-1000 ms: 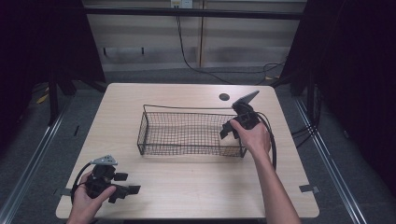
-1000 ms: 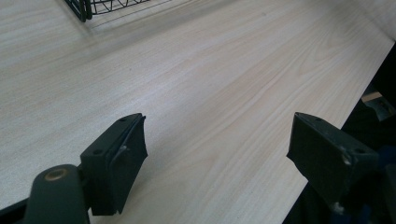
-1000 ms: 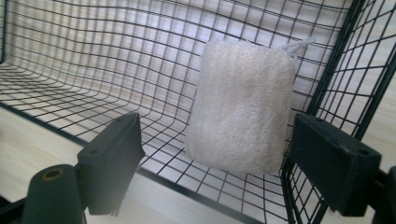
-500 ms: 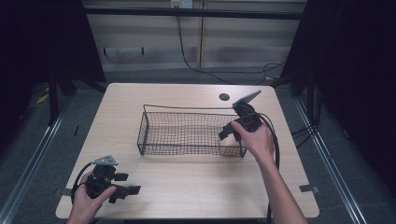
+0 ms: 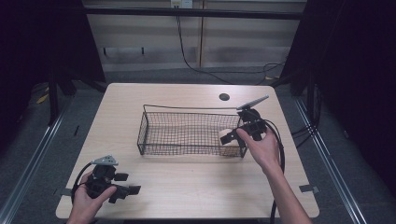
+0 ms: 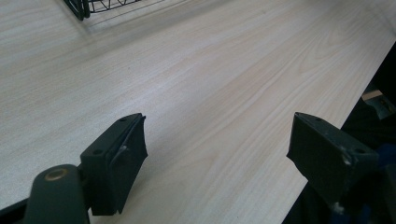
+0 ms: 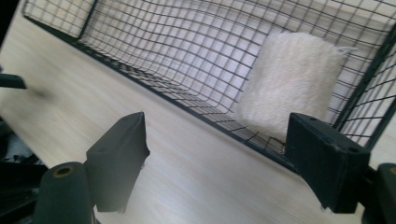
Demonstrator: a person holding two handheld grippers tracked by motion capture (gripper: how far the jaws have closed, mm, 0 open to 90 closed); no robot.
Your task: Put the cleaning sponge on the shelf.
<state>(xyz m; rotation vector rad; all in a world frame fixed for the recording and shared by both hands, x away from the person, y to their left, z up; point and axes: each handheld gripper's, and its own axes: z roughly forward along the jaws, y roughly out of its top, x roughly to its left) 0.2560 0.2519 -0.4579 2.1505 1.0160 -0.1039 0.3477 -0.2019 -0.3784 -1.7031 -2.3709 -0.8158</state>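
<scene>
Towel roll (image 7: pixel 292 81), white and fluffy, standing in the right end corner of the wire basket (image 5: pixel 187 133) on the worktop (image 5: pixel 196 182); a pale patch from above. Right claw (image 7: pixel 224 163) wide open, empty, just outside. Left claw (image 6: pixel 219 158) wide open, empty, over bare wood.

Thin black metal wire forms the basket (image 7: pixel 177 70); fluffy, rough cream cloth roll (image 7: pixel 292 79) inside; pale, smooth, matt wood-grain desk (image 6: pixel 224 84) beneath.
</scene>
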